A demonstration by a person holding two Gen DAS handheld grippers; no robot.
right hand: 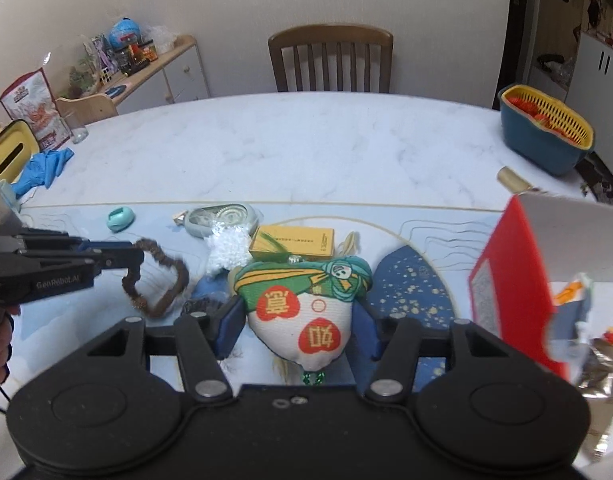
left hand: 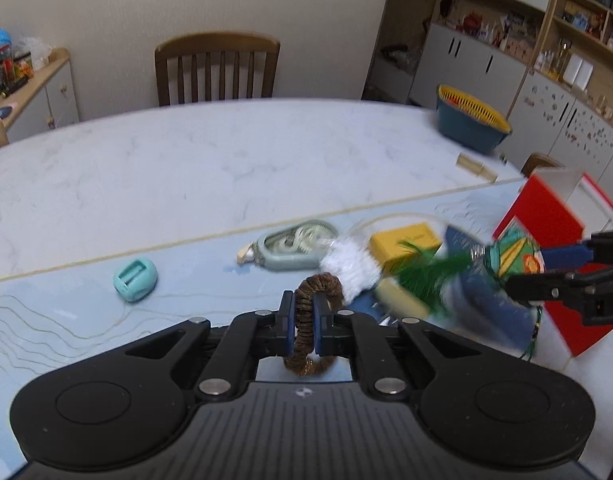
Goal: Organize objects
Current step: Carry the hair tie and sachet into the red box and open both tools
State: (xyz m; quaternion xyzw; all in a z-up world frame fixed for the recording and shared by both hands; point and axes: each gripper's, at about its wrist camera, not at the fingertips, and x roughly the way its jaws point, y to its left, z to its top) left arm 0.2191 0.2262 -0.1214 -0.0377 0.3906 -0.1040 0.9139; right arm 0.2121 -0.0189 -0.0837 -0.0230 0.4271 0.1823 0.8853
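My left gripper (left hand: 304,316) is shut on a brown fabric hair scrunchie (left hand: 306,320) and holds it above the blue mat; it shows from the side in the right wrist view (right hand: 138,258), with the scrunchie (right hand: 158,280) hanging from it. My right gripper (right hand: 298,316) is shut on a heart-shaped embroidered sachet (right hand: 302,312), green on top and white with red hearts below. In the left wrist view that sachet (left hand: 514,256) is blurred at the right, held by the right gripper (left hand: 510,276). A red open box (right hand: 510,280) stands at the right.
On the blue mat (right hand: 410,288) lie a yellow box (right hand: 292,242), a white fluffy scrunchie (right hand: 226,248), a grey-green case (right hand: 220,218) and a teal holder (right hand: 120,218). A blue-yellow basket (right hand: 546,132) and a gold tube (right hand: 514,180) sit far right. Chair (right hand: 330,60) behind the marble table (right hand: 286,148).
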